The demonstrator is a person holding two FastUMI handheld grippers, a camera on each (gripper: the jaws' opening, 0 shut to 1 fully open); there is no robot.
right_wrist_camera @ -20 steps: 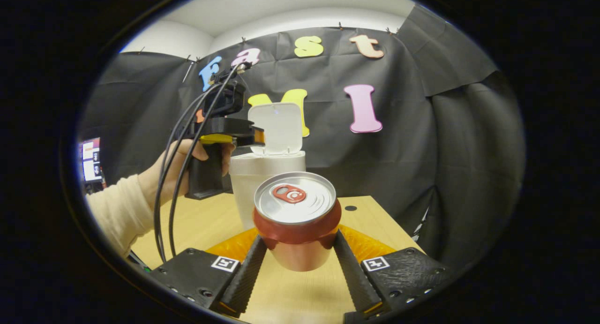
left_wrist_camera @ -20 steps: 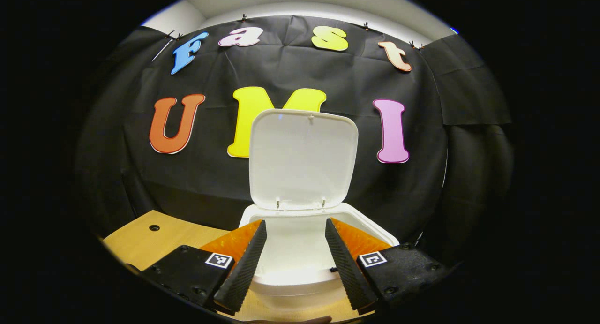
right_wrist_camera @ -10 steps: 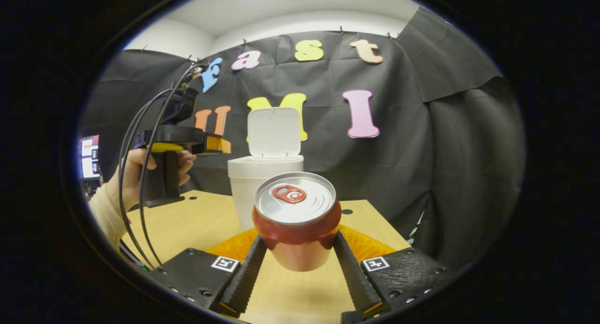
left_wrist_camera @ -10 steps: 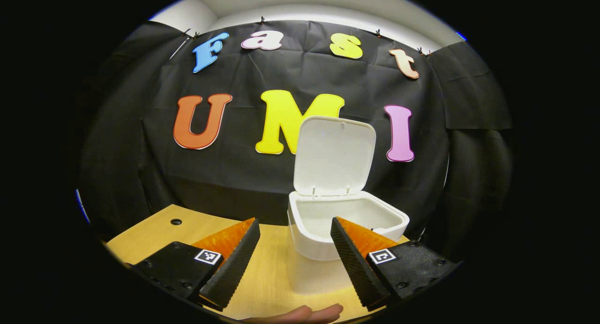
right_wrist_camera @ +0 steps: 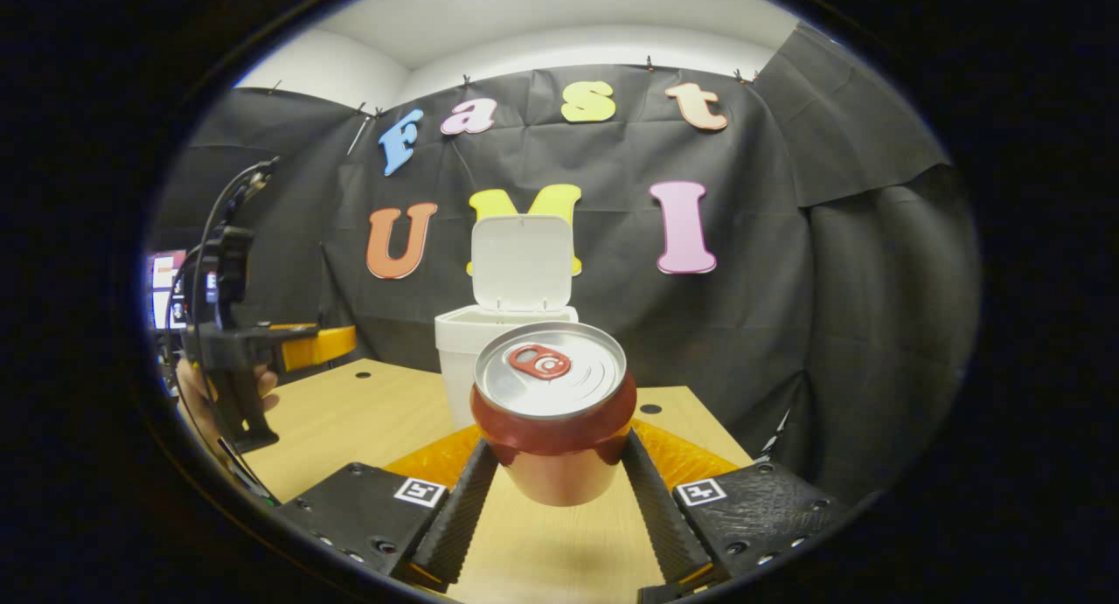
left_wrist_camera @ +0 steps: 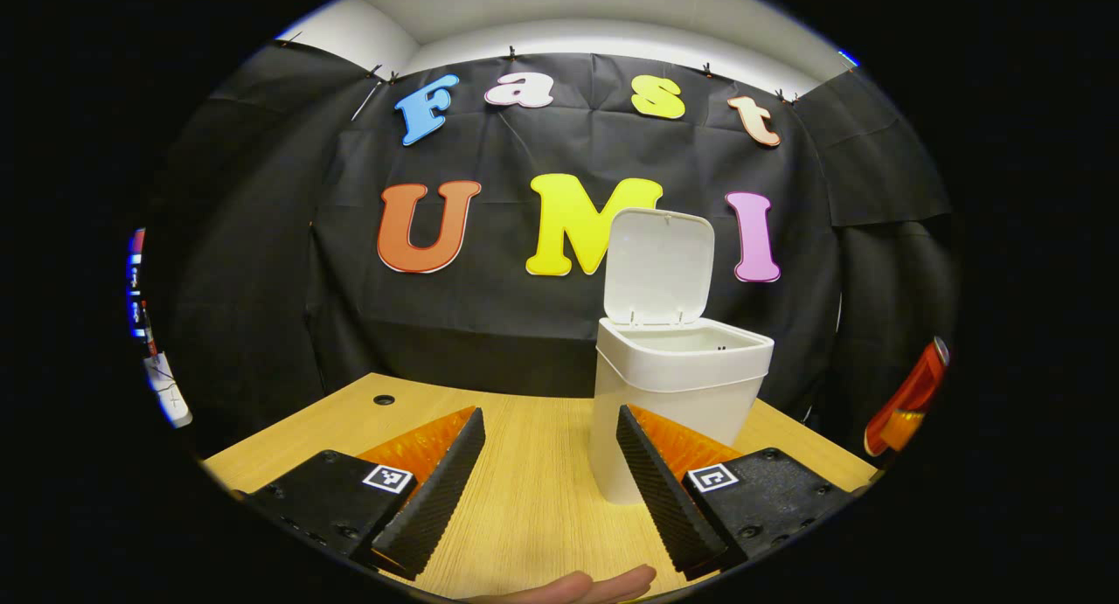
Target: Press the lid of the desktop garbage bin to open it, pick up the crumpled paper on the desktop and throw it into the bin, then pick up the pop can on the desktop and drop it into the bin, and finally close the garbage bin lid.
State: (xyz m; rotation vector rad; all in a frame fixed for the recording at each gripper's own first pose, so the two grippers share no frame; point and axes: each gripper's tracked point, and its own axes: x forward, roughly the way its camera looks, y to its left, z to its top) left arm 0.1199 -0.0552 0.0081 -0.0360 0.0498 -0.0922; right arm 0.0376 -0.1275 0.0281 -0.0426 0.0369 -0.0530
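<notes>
- Lid point(left_wrist_camera: 658, 261) stands up at centre frame; bin point(left_wrist_camera: 677, 394) open.
- Right gripper point(right_wrist_camera: 553, 490) grasps can point(right_wrist_camera: 552, 412): drop and closing remain.
- Left gripper point(left_wrist_camera: 546, 490) released, empty.

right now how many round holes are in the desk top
2 in view. One hole sits at the desk's back left, left of the bin; the other hole is right of the can. More may be hidden.

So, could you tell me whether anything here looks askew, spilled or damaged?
Nothing stands out. The bin stands upright on the table with its lid open, and the right gripper holds the pop can upright, undented.
</notes>
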